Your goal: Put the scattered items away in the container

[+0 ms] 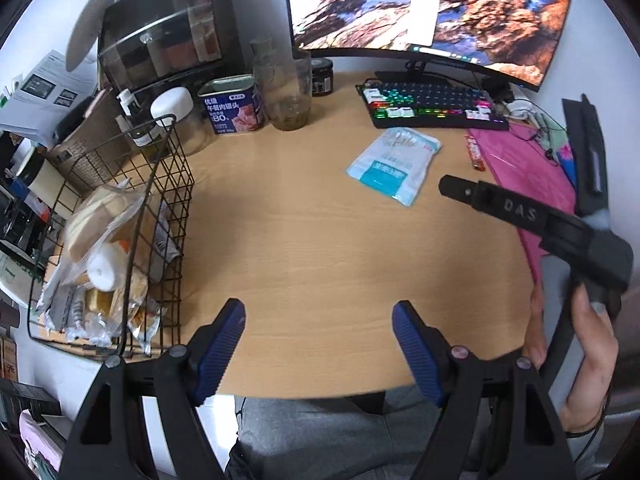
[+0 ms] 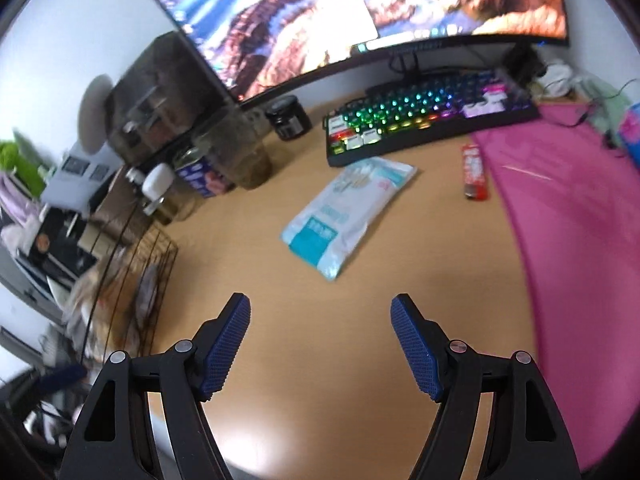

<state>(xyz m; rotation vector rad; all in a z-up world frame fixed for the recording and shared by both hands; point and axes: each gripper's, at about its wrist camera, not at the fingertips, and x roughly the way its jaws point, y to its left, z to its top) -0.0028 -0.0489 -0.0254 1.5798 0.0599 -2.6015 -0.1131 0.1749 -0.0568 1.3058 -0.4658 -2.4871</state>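
A white and teal flat pouch [image 1: 394,164] [image 2: 346,214] lies on the wooden desk in front of the keyboard. A small red packet [image 1: 475,154] [image 2: 474,176] lies beside the pink mat. At the left stands a black wire basket [image 1: 166,184] [image 2: 154,258] holding several wrapped snacks. My left gripper [image 1: 318,320] hangs open over bare desk near its front edge, with nothing between its fingers. My right gripper [image 2: 320,312] is open too, over bare desk short of the pouch; from the left wrist view its black body [image 1: 532,216] shows at the right, held by a hand.
A lit keyboard [image 1: 432,106] [image 2: 430,120] and a monitor [image 1: 428,12] stand at the back. A blue can [image 1: 232,104], a glass jar [image 1: 288,92] and a dark jar [image 1: 322,76] stand behind the basket. A pink mat [image 2: 572,248] covers the right side.
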